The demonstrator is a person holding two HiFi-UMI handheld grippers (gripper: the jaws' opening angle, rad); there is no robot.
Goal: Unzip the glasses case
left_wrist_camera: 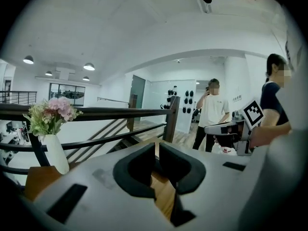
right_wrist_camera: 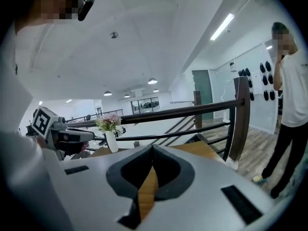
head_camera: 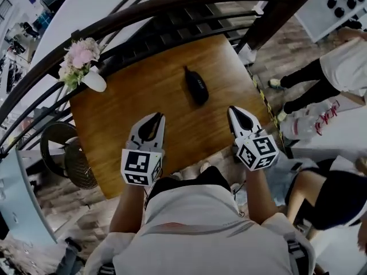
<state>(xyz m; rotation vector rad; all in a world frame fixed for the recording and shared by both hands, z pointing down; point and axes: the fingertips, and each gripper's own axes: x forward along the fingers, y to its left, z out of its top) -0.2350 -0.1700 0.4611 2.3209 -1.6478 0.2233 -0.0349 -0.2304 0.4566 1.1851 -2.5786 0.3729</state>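
Your way across the table lies bare up to the glasses case at centre; vase upper left, railing beyond.

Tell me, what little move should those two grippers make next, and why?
Probably reach both forward toward the black glasses case, which lies untouched in the middle of the table, ahead of and between them. The left gripper and right gripper hover near the table's near edge, each shut and empty, so no unzipping can start until they get closer.

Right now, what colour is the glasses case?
Black glasses case; head view shows it best.
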